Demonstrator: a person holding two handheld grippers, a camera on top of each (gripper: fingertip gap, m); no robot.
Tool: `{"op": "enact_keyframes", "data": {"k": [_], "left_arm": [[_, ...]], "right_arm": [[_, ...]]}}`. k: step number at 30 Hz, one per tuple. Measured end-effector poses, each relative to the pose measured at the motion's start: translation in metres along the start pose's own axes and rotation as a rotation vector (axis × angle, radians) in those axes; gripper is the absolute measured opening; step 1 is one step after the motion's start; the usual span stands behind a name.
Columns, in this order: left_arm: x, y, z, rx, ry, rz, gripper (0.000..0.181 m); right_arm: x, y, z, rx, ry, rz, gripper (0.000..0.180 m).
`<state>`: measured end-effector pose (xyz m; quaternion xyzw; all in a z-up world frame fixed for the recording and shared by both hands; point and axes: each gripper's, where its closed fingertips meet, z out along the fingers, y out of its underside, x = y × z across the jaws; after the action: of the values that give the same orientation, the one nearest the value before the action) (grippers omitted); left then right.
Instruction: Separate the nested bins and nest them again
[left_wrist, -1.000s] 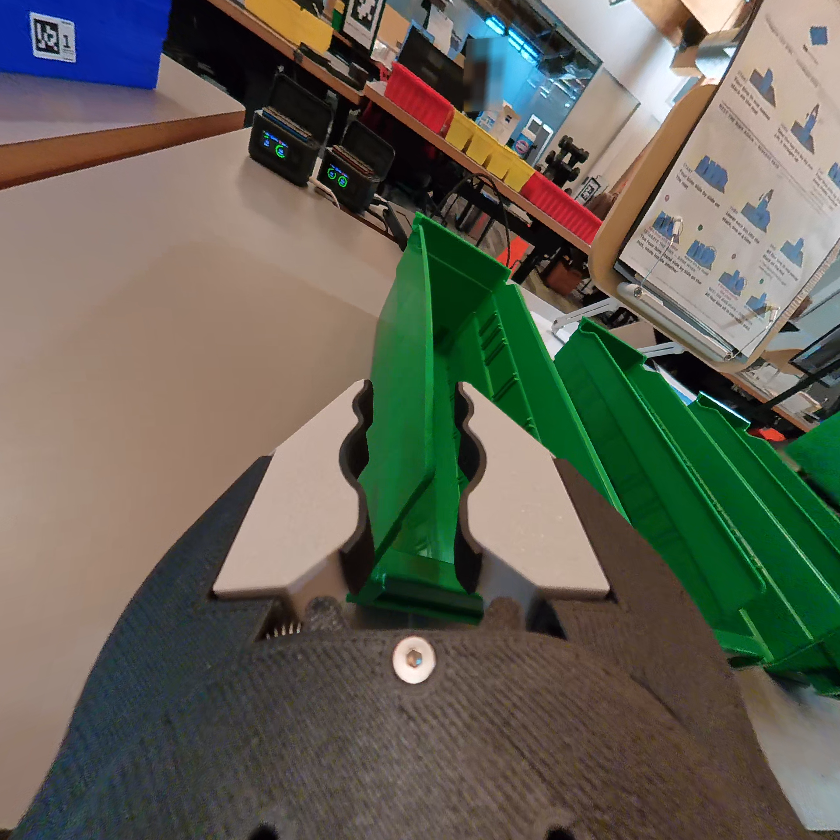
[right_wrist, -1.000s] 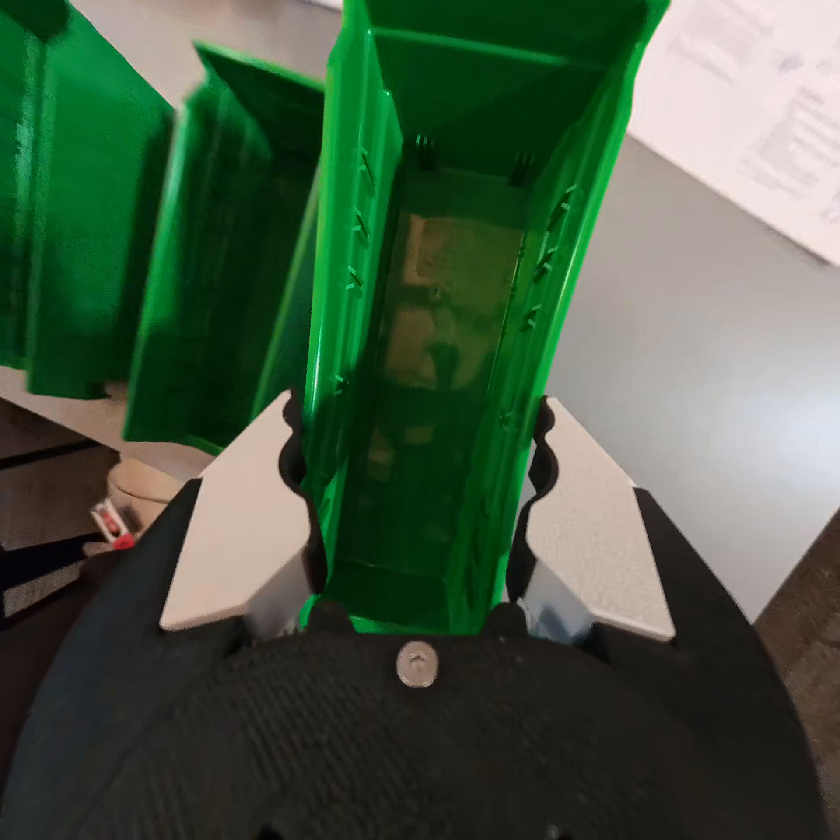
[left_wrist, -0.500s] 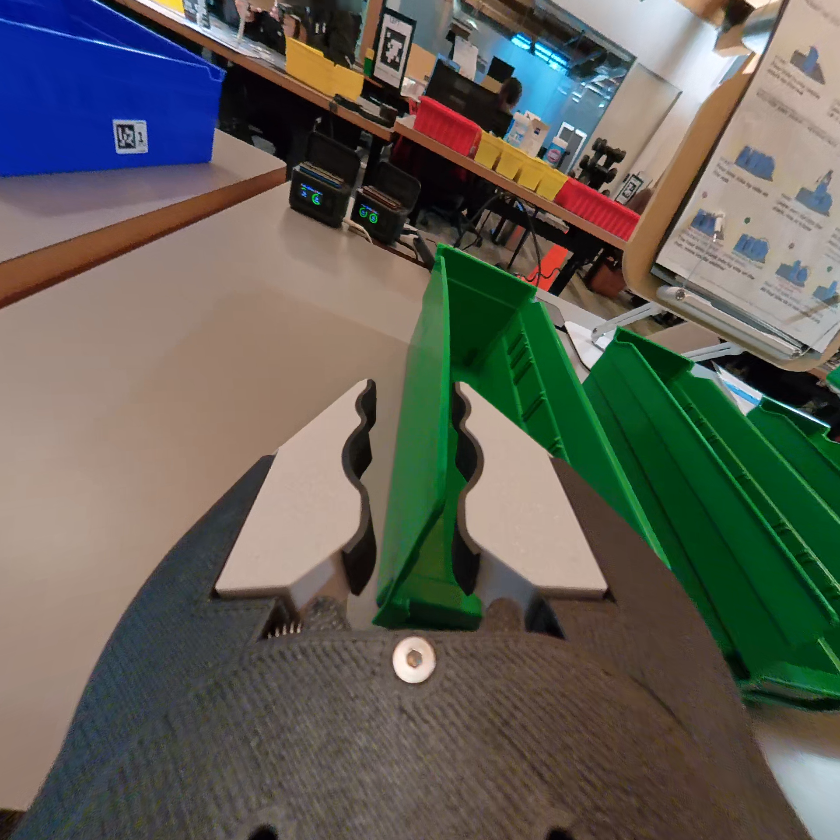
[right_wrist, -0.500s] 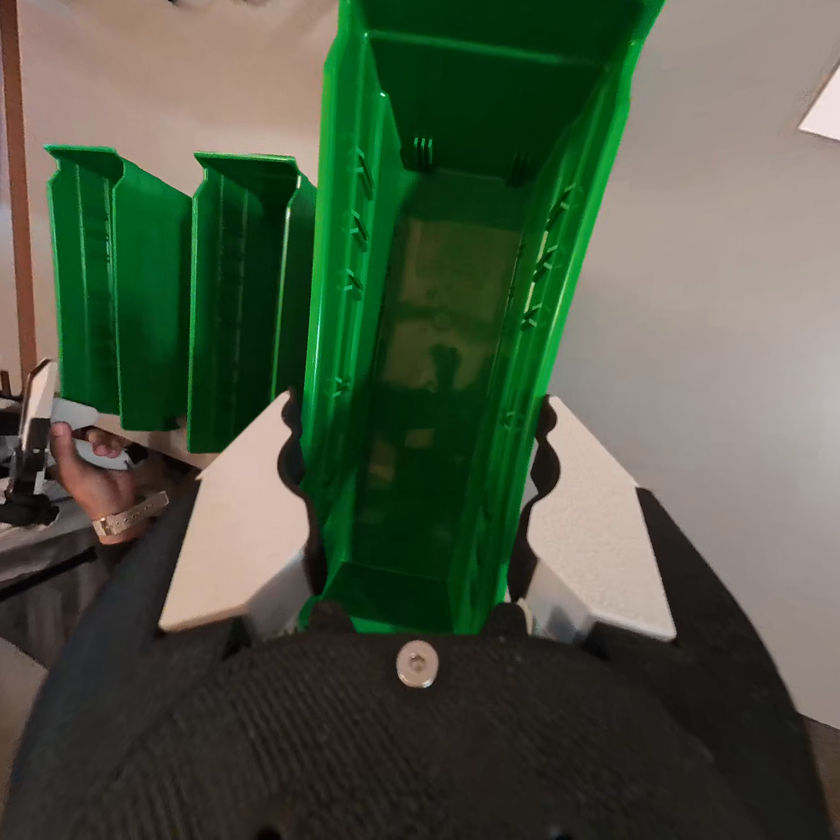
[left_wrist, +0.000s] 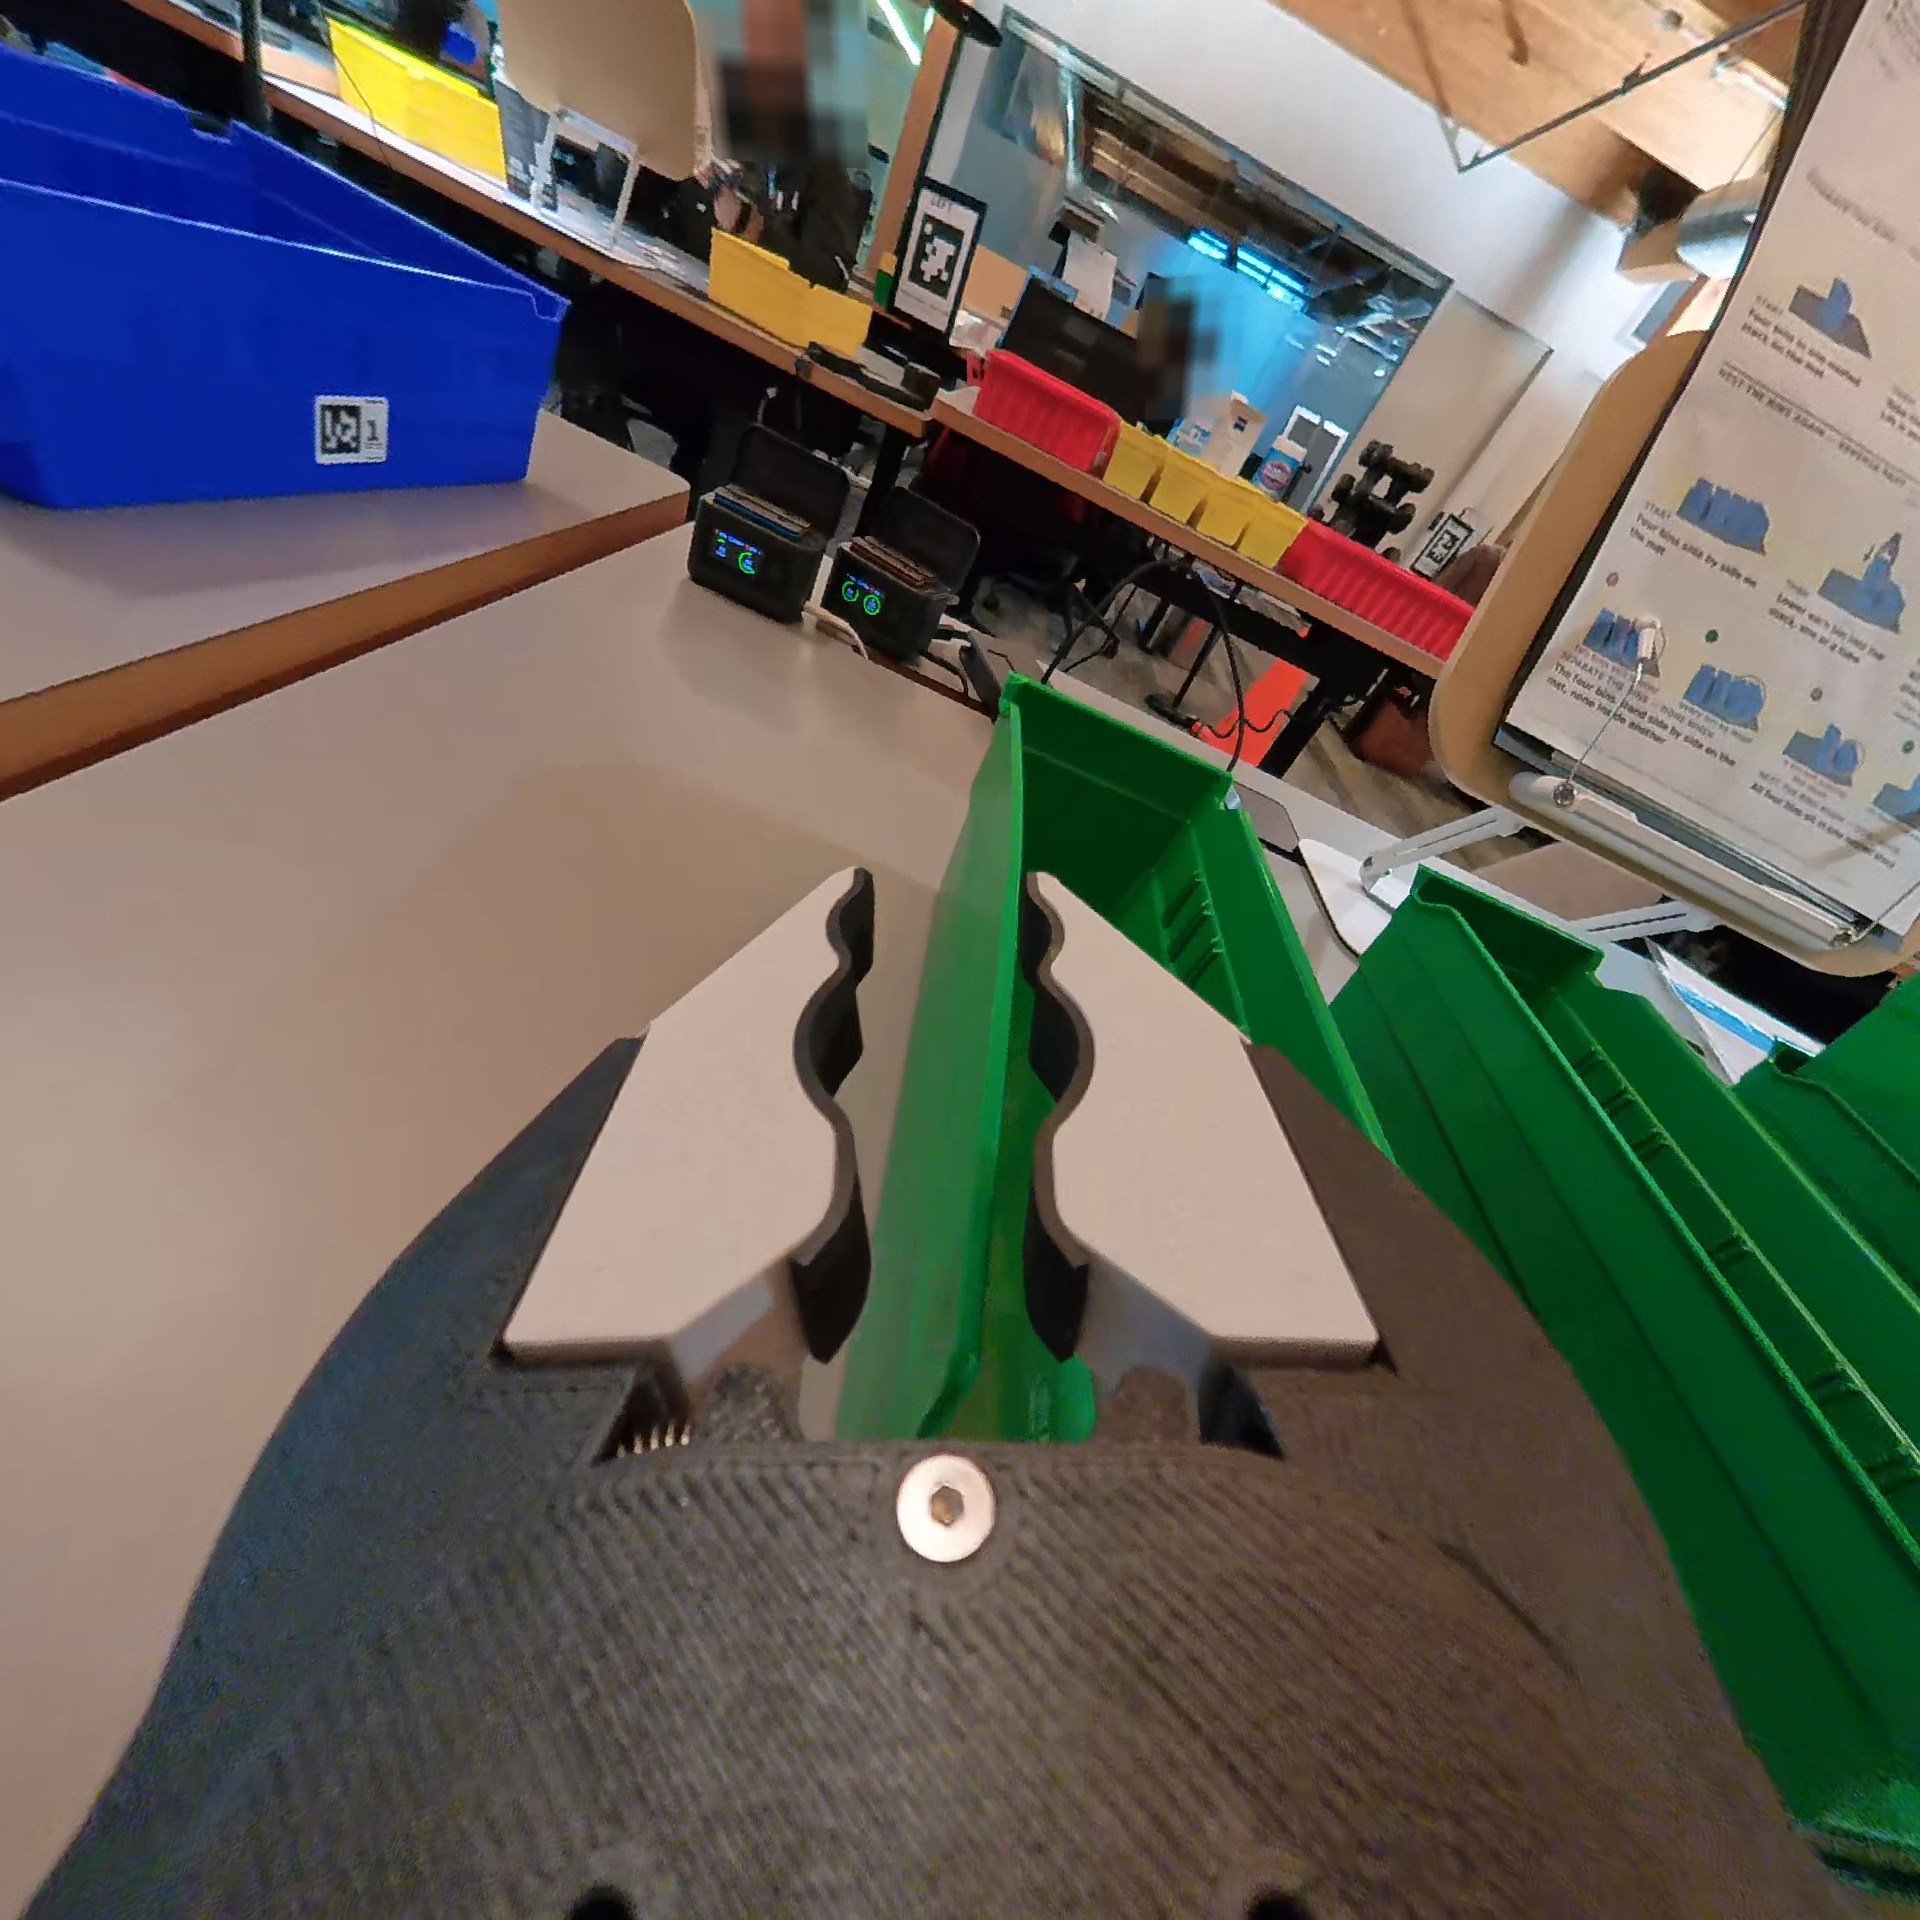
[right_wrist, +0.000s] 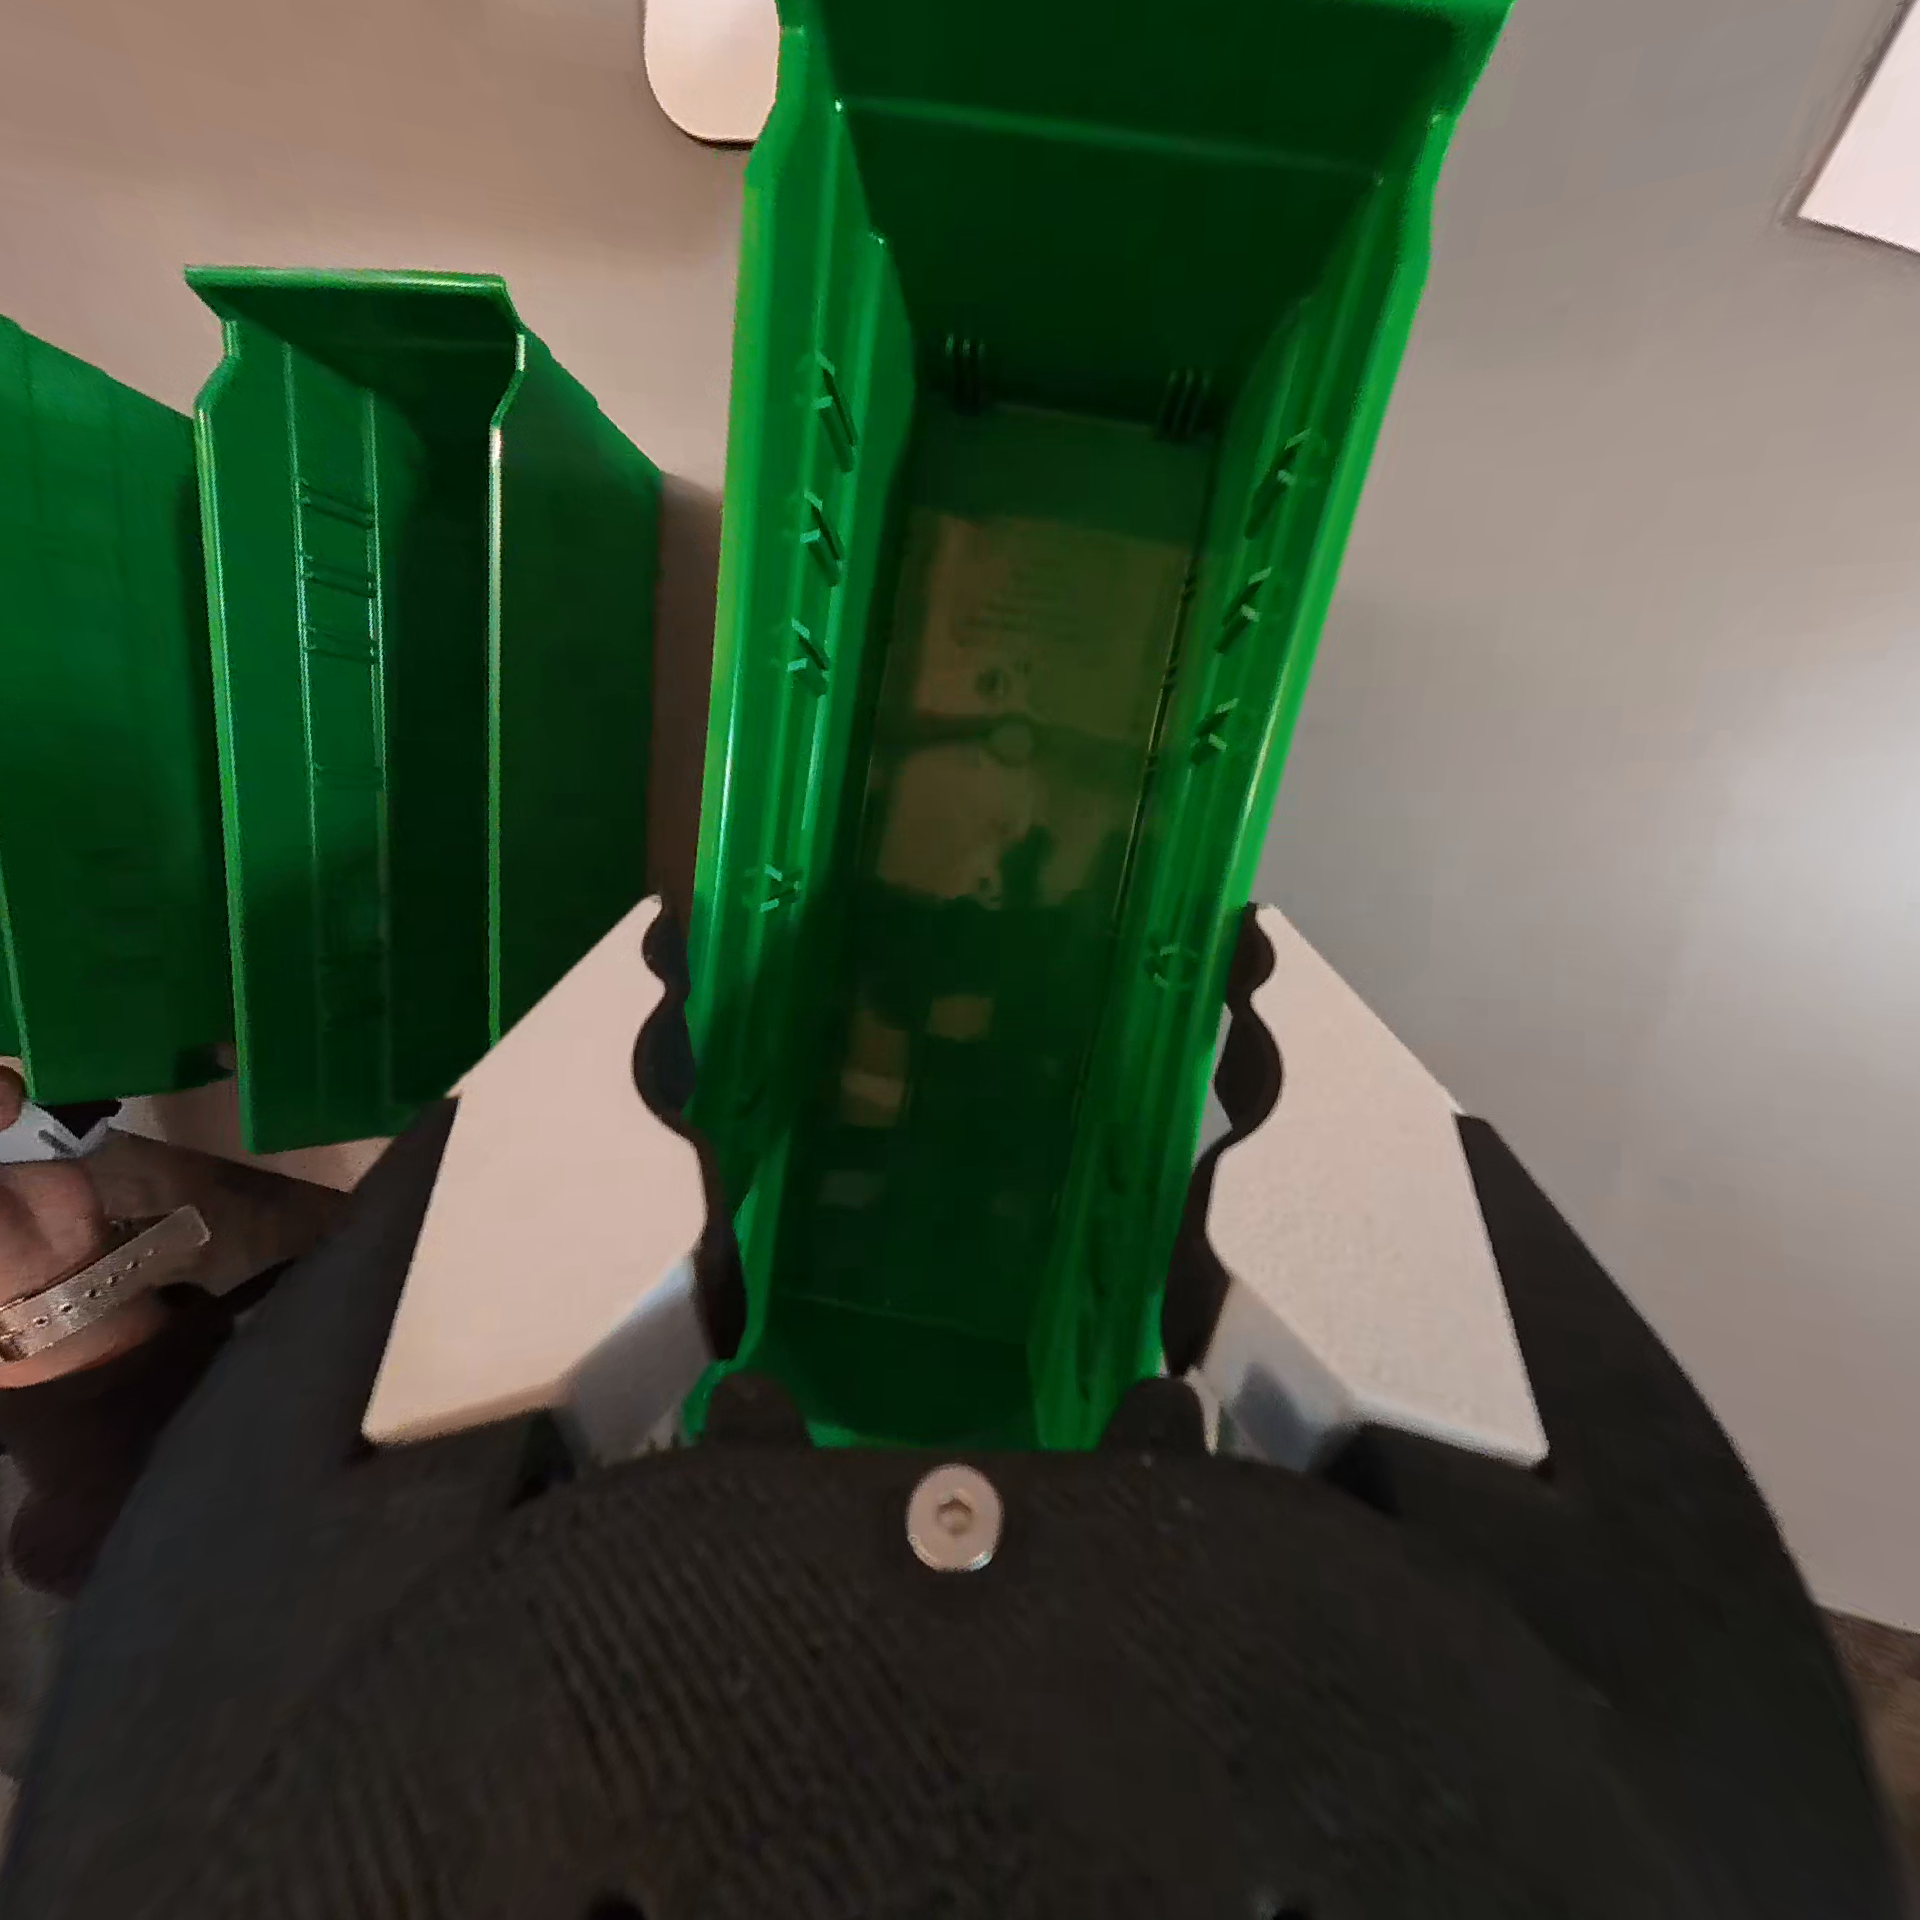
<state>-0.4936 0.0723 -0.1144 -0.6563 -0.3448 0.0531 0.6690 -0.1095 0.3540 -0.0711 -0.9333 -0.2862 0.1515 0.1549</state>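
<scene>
Counts, left wrist view: green bins, 3 in view, one (left_wrist: 1081, 883) straddled by the left tongs (left_wrist: 945, 1132), one (left_wrist: 1621, 1174) to their right, a third (left_wrist: 1870, 1081) cut by the frame edge. Blue bins (left_wrist: 239, 343) far left: 2, nested. Black charger cases (left_wrist: 764, 535) ahead: 2

Right wrist view: green bins 3, one (right_wrist: 1049, 665) between the right tongs (right_wrist: 961, 1091), two (right_wrist: 405, 707) to their left

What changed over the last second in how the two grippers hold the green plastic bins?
The left gripper has opened: its left finger now stands off the wall of the green plastic bin it clamped before. The right gripper stays shut across its own green bin, carried over beside the row of green bins on the table.
</scene>
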Motion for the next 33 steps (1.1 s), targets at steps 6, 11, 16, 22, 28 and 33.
{"op": "enact_keyframes", "data": {"k": [6, 11, 16, 22, 28, 33], "left_arm": [[-0.007, 0.0, 0.0, -0.008, -0.034, 0.004, 0.021], [-0.012, -0.002, -0.002, 0.005, -0.037, -0.037, 0.02], [-0.01, -0.001, -0.001, 0.002, -0.039, -0.025, 0.019], [-0.01, 0.001, 0.0, 0.001, -0.037, -0.028, 0.019], [-0.012, 0.0, 0.0, 0.002, -0.038, -0.036, 0.019], [-0.013, 0.0, -0.001, 0.004, -0.035, -0.049, 0.02]], "right_arm": [[-0.007, -0.004, 0.016, 0.008, 0.039, -0.017, 0.108], [-0.011, -0.004, 0.026, 0.029, 0.06, -0.047, 0.113], [-0.009, -0.003, 0.026, 0.036, 0.039, -0.053, 0.117], [0.003, -0.003, 0.025, 0.025, 0.103, -0.12, 0.047], [-0.005, -0.01, 0.019, 0.017, 0.084, -0.151, 0.094], [-0.006, 0.007, 0.046, -0.053, 0.112, -0.208, 0.127]]}}
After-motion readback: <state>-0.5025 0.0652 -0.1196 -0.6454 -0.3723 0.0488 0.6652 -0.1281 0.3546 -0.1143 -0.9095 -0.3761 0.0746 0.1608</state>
